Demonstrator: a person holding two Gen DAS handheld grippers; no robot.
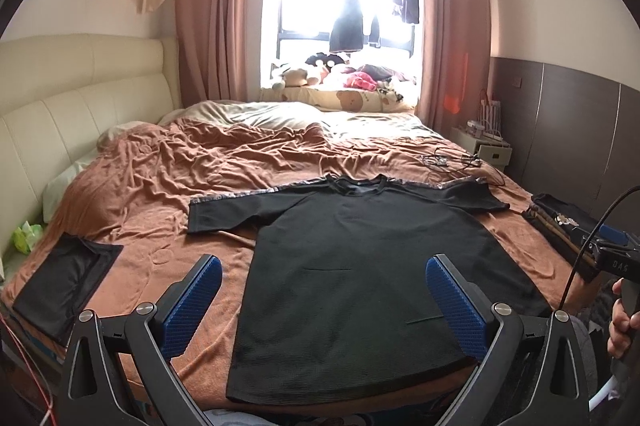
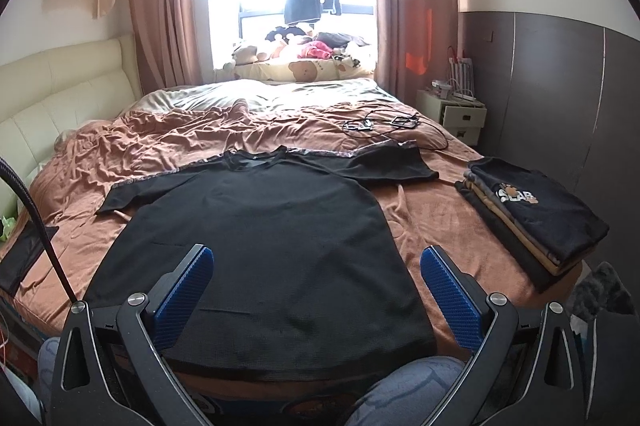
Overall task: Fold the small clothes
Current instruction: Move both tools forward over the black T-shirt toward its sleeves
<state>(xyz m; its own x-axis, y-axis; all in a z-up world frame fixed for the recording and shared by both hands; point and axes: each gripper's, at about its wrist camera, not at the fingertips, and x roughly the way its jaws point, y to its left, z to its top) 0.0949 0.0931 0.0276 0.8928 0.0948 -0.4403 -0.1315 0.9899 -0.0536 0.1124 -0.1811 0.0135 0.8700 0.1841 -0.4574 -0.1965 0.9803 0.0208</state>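
Note:
A black short-sleeved T-shirt (image 1: 360, 266) lies spread flat on the brown bed cover, collar away from me, sleeves out to both sides; it also shows in the right wrist view (image 2: 260, 238). My left gripper (image 1: 324, 290) is open and empty, hovering above the shirt's lower hem. My right gripper (image 2: 316, 286) is open and empty, also above the lower hem. The right gripper's body shows at the right edge of the left wrist view (image 1: 612, 262).
A stack of folded clothes (image 2: 536, 218) sits at the bed's right edge. A folded black garment (image 1: 64, 286) lies at the left edge. Cables and small devices (image 2: 384, 123) lie beyond the shirt. A headboard (image 1: 60, 105) is left, a nightstand (image 2: 456, 113) right.

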